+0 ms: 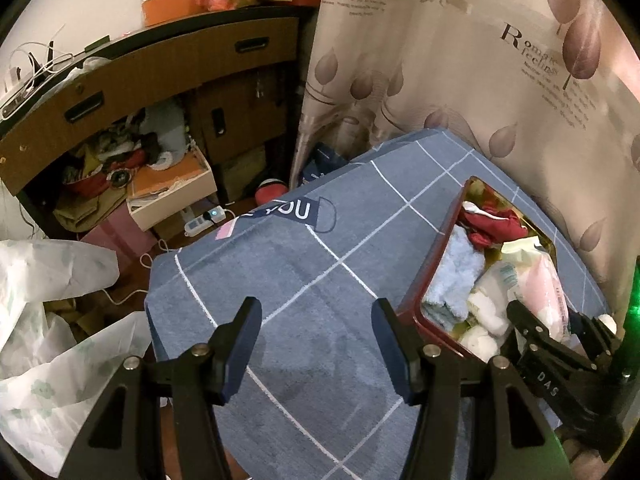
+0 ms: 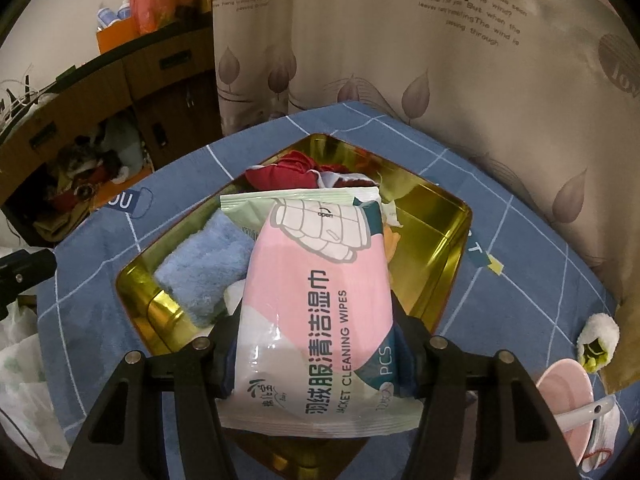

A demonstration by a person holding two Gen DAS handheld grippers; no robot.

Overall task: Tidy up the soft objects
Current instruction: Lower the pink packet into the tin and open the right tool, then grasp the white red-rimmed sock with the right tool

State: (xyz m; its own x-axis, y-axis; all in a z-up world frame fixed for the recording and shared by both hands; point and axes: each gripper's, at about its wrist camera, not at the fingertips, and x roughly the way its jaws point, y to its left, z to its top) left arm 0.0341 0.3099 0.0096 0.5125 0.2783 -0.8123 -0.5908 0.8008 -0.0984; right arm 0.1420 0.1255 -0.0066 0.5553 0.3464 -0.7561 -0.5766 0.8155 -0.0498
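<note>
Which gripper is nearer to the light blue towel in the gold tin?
Right. The right gripper, holding the wipes pack, hangs directly over the gold tin beside the light blue towel. The left gripper hovers open over bare bedsheet, outside the tin.

A pale curtain printed with leaves and lettering is hanging along the far right. A dark wooden desk with drawers is standing at the far left, clutter piling beneath it. A white power strip is lying on the floor. Dim, warm light is filling the room.
</note>
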